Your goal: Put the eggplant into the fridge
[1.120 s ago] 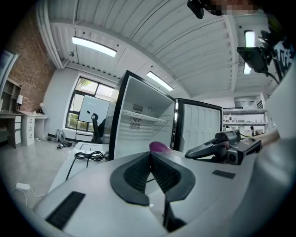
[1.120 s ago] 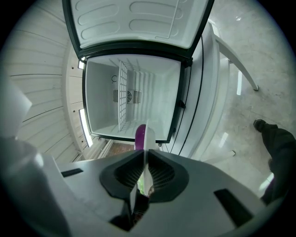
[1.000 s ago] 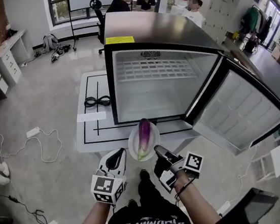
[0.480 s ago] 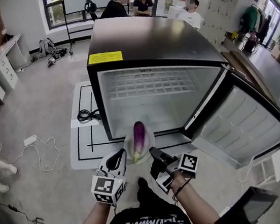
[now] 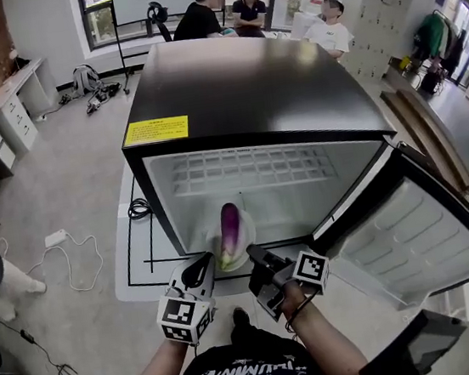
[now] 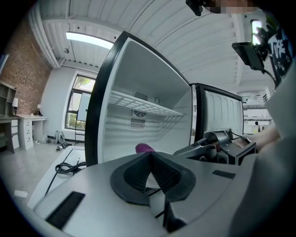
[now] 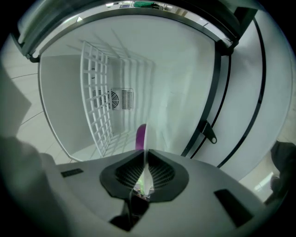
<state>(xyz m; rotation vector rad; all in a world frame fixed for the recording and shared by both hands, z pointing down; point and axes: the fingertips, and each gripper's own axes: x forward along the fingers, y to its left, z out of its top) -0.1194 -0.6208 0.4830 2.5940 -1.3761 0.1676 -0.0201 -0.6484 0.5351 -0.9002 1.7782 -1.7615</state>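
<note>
A purple eggplant (image 5: 229, 231) with a green stem end lies on a small white plate (image 5: 216, 250). The plate hangs level at the mouth of the open black fridge (image 5: 247, 86), just over its lower front edge. My left gripper (image 5: 205, 260) is shut on the plate's left rim and my right gripper (image 5: 255, 258) on its right rim. The left gripper view shows the eggplant's tip (image 6: 144, 147) above the shut left gripper (image 6: 148, 172). The right gripper view shows the plate (image 7: 146, 146) edge-on in the right gripper (image 7: 144, 174), with the eggplant (image 7: 140, 136) behind it.
The fridge door (image 5: 411, 228) stands swung open to the right. A white wire shelf (image 5: 257, 166) spans the cavity's upper part. The fridge sits on a white mat (image 5: 136, 255) with black lines; cables (image 5: 139, 209) lie left of it. Several people (image 5: 211, 9) sit behind.
The plate with the eggplant has travelled forward with both grippers, from in front of the fridge up to its opening. The fridge now looms closer and larger.
</note>
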